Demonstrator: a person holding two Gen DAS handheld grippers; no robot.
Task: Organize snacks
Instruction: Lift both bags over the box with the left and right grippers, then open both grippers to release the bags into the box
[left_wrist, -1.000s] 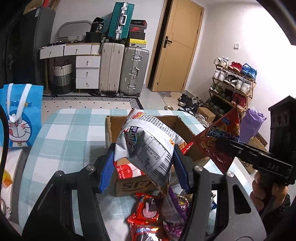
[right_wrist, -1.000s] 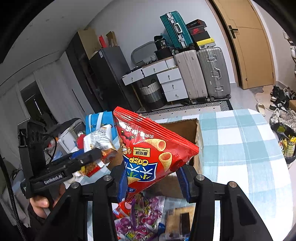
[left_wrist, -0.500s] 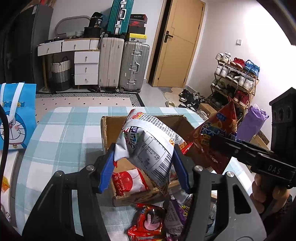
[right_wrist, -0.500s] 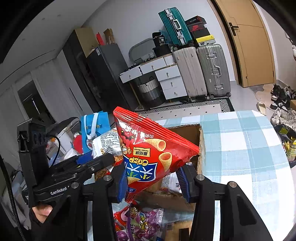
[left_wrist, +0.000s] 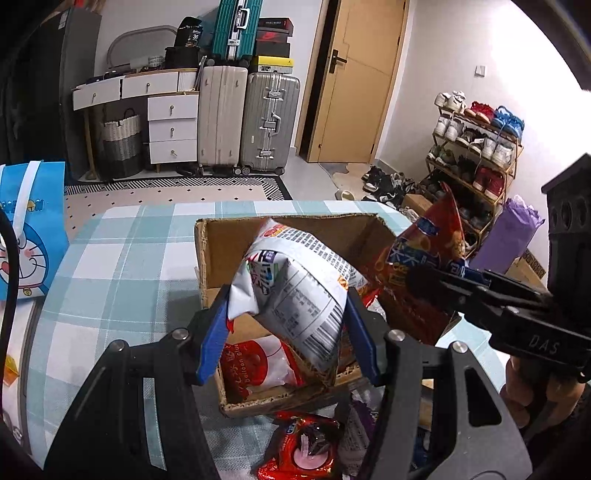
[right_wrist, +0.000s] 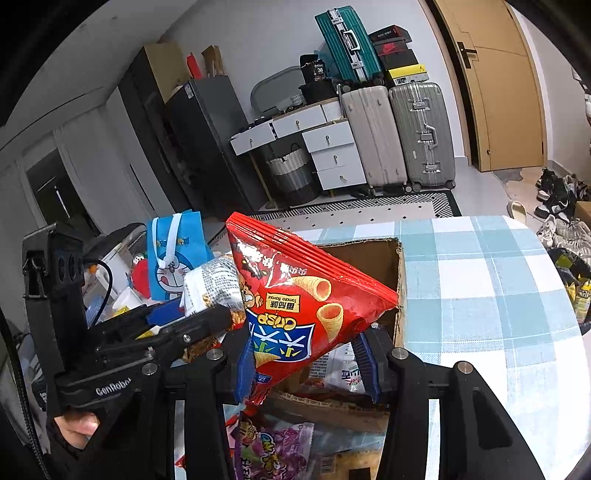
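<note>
Left gripper: blue-padded fingers clamped on a silver-white snack bag, its printed back and barcode toward the camera; the bag hangs over the open cardboard box; in the right wrist view the same gripper enters from the left with that bag pinched at its tip

Right gripper: fingers closed on the lower corner of a red cone-snack bag; bag tilted, sealed top edge up, above the box's near side; seen from the left wrist view, this gripper holds the red bag over the box's right wall

Cardboard box: stands open on the checked tablecloth; a red-and-white packet lies on its floor; whether either held bag touches the box I cannot tell

Loose snacks: a red packet lies on the cloth just in front of the box; a purple packet lies near it

Blue cartoon bag: stands at the table's left edge, well apart from the box
</note>
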